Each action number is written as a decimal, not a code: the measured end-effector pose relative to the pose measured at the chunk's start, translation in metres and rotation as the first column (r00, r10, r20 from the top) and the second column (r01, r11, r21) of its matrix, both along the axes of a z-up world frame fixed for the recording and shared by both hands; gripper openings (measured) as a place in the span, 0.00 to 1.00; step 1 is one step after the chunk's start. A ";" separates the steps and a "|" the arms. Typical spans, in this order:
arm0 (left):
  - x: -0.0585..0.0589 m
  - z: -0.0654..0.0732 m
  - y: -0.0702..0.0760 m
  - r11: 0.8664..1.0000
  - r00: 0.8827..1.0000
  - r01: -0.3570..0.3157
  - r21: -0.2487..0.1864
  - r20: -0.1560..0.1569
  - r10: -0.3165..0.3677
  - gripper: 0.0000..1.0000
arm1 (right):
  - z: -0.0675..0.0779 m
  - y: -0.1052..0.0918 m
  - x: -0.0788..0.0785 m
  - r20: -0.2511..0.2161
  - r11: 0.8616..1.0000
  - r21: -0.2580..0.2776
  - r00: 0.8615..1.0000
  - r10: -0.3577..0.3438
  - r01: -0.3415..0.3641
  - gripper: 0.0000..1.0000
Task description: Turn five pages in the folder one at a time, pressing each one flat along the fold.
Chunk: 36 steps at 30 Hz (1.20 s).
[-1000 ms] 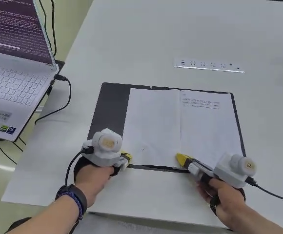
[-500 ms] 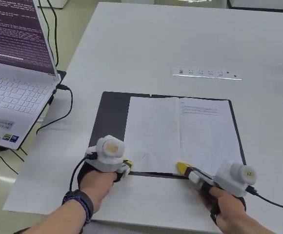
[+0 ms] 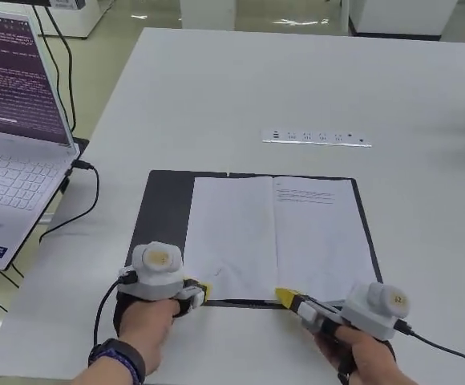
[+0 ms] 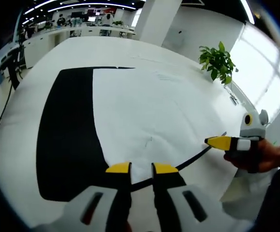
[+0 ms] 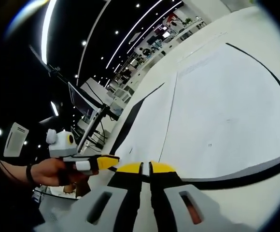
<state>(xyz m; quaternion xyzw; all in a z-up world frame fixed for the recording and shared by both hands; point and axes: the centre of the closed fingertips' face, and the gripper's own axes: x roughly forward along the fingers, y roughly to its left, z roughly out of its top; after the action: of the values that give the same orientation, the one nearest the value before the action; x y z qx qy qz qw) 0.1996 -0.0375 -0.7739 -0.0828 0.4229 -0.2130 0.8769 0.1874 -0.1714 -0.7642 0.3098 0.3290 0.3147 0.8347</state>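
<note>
A black folder (image 3: 164,216) lies open on the white table (image 3: 240,88), with a blank white page (image 3: 232,237) on the left and a page (image 3: 321,233) printed at its top on the right. My left gripper (image 3: 200,291) rests at the folder's near edge by the left page's lower left corner; its jaws (image 4: 141,168) are nearly together and hold nothing. The right gripper (image 3: 285,297), shut and holding nothing, has its yellow tip at the near edge just below the fold. Each gripper also appears in the other's view: right gripper (image 4: 219,142), left gripper (image 5: 104,161).
An open laptop (image 3: 8,160) stands at the left, and its cable (image 3: 84,200) trails toward the folder. A white power strip (image 3: 317,137) lies behind the folder. A potted plant (image 4: 217,60) stands far off. Bare table surrounds the folder.
The head view has shifted, so the folder sits lower and further left in the picture. Both grippers stay at the folder's near edge. The right tip has drawn back slightly from the page.
</note>
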 end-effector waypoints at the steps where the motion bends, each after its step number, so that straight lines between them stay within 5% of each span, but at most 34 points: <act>1: -0.001 0.004 -0.002 1.000 1.000 0.000 -0.001 0.007 0.000 0.17 | 0.003 -0.002 -0.002 0.013 1.000 -0.010 1.000 0.013 -0.013 0.08; 10: -0.004 0.025 -0.009 1.000 0.998 0.028 0.005 0.056 -0.029 0.29 | 0.012 -0.026 -0.007 0.054 0.997 -0.070 0.998 0.027 -0.023 0.24; 20: -0.002 0.060 -0.014 0.998 0.987 0.069 0.001 0.147 -0.069 0.36 | 0.035 -0.050 -0.003 0.110 0.995 -0.098 0.994 0.021 -0.010 0.33; 30: 0.006 0.093 -0.004 0.988 0.961 0.140 0.070 0.231 -0.153 0.42 | 0.071 -0.079 0.016 0.226 0.984 -0.177 0.972 0.060 -0.020 0.42; 36: 0.004 0.113 -0.004 0.978 0.938 0.194 0.080 0.276 -0.209 0.44 | 0.088 -0.092 0.024 0.274 0.985 -0.174 0.960 0.049 0.000 0.45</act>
<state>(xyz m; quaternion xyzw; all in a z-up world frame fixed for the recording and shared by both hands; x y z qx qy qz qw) 0.2035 -0.0411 -0.6610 0.0149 0.3048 -0.3001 0.9038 0.2116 -0.2630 -0.6761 0.1851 0.2385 0.3357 0.8923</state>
